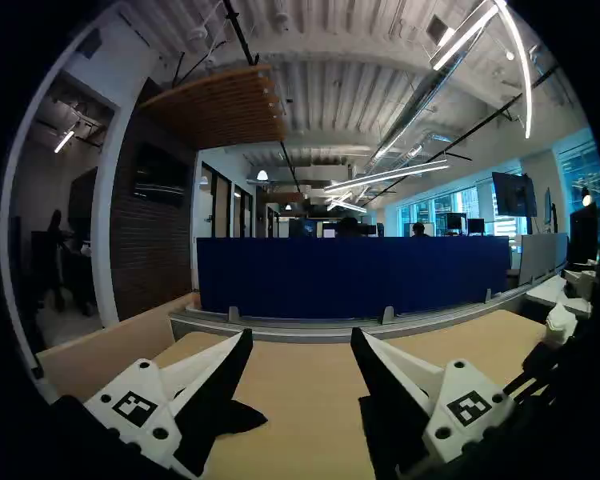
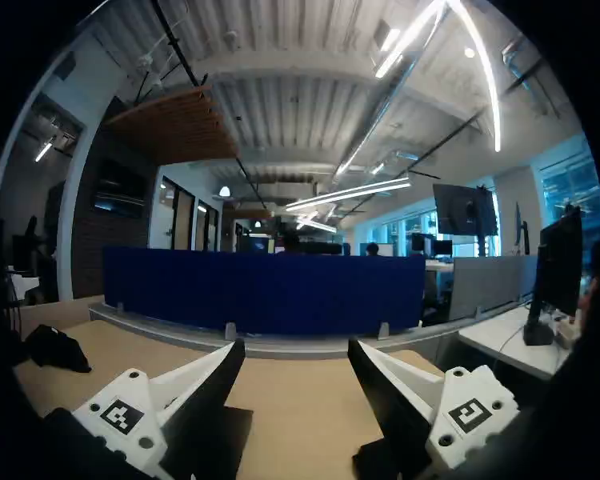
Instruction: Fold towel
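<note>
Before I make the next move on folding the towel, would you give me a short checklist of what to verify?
1. Left gripper open, nothing between its fingers: ok.
2. Right gripper open, nothing held: ok.
3. Towel located: cannot tell. A dark cloth lies on the table, far to the left in the right gripper view.
4. Towel spread flat: not ok if that cloth is it, since it is bunched.
5. Dark patch below the left gripper's fingers is towel: cannot tell.

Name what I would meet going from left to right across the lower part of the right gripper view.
Dark cloth on the table → the two fingers, spread apart → black monitor on the next desk.
</note>
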{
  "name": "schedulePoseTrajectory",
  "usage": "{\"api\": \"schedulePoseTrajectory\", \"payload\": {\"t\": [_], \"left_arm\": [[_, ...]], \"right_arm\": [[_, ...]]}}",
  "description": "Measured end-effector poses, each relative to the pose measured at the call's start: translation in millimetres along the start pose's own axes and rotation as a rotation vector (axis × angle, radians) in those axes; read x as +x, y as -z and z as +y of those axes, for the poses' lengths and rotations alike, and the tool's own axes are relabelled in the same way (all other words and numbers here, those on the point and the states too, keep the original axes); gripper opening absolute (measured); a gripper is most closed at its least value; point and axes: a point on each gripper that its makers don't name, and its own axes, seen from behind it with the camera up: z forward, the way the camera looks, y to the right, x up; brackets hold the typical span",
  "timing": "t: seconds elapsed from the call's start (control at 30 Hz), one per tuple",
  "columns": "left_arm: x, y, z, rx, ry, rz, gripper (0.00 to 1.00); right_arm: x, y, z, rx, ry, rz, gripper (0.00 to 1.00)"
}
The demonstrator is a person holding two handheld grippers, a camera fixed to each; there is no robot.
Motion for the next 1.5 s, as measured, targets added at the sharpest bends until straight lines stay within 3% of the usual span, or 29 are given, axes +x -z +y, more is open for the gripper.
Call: {"api": "schedulePoseTrajectory", "payload": {"t": [0.2, 0.6, 0.77, 1.0, 1.1, 1.37, 1.5], "left_arm": [[21.2, 1.2, -0.7, -0.003, -0.007, -0.007, 0.91], [27.4, 0.4, 8.9, -0.052, -0.034, -0.052, 0.91], [23.7, 2.1, 18.6, -0.107, -0.061, -0.087, 0.91], [5.1, 7.2, 34.6, -0.206, -0.11, -0.166, 0.91], [-4.5, 11.3, 44.4, -0.256, -0.127, -0.197, 0.9], [-31.5, 21.8, 65.9, -0.372, -0.166, -0.276, 0.9], [-43.0, 23.5, 70.3, -0.404, -0.183, -0.306, 0.91]], "right_arm": [[20.2, 1.7, -0.2, 0.005, -0.014, -0.019, 1.0], [31.8, 2.0, -12.7, 0.046, 0.01, -0.053, 1.0], [23.0, 3.9, -31.6, 0.123, 0.04, -0.111, 1.0], [-4.7, 16.4, -74.8, 0.324, 0.076, -0.261, 1.0], [-13.2, 22.8, -81.9, 0.371, 0.099, -0.304, 1.0], [-32.9, 31.6, -91.7, 0.444, 0.135, -0.392, 1.0], [-43.5, 33.8, -95.0, 0.463, 0.151, -0.425, 1.0]]}}
